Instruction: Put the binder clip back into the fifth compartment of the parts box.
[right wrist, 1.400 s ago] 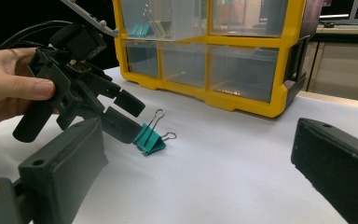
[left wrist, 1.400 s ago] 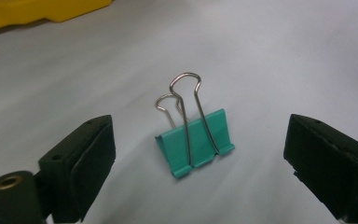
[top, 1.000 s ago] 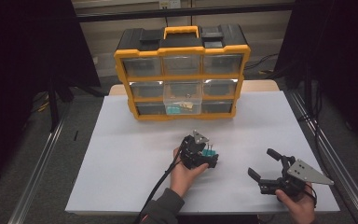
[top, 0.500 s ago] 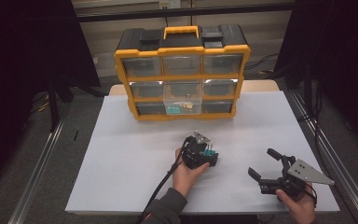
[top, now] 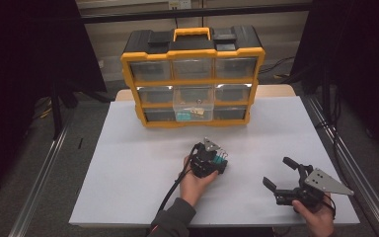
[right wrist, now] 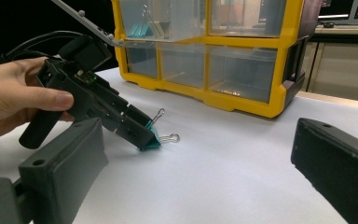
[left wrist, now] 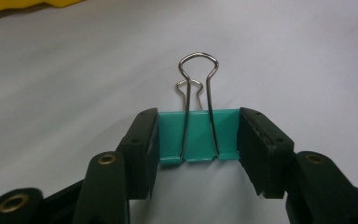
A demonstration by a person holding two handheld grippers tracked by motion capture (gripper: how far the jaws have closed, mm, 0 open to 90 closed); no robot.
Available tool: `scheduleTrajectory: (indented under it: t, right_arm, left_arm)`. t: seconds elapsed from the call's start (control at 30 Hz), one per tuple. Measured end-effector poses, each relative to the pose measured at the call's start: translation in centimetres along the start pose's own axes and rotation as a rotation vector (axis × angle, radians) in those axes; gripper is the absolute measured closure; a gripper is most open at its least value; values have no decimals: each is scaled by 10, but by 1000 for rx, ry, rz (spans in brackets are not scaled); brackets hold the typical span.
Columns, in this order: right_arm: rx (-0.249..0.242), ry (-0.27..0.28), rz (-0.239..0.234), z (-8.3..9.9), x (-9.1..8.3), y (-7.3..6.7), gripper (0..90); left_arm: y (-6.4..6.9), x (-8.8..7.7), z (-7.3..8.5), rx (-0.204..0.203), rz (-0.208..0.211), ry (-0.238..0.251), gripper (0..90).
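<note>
Organizer on the white table

An orange-and-black organizer [top: 192, 79] stood at the far edge of the table [top: 128, 163]; its middle drawer [top: 193, 104] jutted out, holding small clips [top: 190, 115].

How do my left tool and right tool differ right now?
The left tool is shut on the teal binder clip, tipped down at the white table; the right tool stands open, holds nothing and lies roughly level. The left sits nearer the yellow organizer. Both have black jaws.

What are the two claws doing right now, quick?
Left claw: closed on the teal metal binder clip with silver wire handles; jaws have just been closing.
Right claw: open, holding nothing.
</note>
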State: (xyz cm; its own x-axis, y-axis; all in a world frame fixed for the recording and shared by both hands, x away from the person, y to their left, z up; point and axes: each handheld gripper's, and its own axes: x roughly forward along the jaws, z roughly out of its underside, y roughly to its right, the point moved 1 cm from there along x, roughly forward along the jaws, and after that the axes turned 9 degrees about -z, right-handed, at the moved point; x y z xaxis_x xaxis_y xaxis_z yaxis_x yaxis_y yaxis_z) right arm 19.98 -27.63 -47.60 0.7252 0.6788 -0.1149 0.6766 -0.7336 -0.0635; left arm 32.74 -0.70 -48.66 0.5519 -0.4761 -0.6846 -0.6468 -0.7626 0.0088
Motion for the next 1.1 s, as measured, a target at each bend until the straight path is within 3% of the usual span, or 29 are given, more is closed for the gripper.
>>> scheduleTrajectory:
  t: [0.13, 0.23, 0.3, 0.53, 0.6, 0.97, 1.1]
  right_arm:
    - [-3, 0, -2, 0, 0, 0, 24]
    - [-3, 1, -2, 0, 0, 0, 24]
    - [-3, -1, -1, 0, 0, 0, 24]
    - [-5, -1, -2, 0, 1, 0, 24]
    - [-4, -1, -1, 0, 1, 0, 24]
    - [-7, -2, -6, 0, 2, -1, 24]
    - [-10, -5, -4, -1, 2, -1, 24]
  left_arm:
    - [-5, -6, -2, -2, 10, 16, 501]
    - [-6, -13, -5, -28, 27, 66, 501]
    - [-8, -18, -7, -7, 27, 73, 501]
    - [-13, -34, -13, -38, 52, 175, 501]
    - [-13, -39, -17, -24, 62, 190, 501]
    - [-24, -78, -44, -35, 45, 336, 501]
    - [-28, -88, -52, -31, 28, 363, 501]
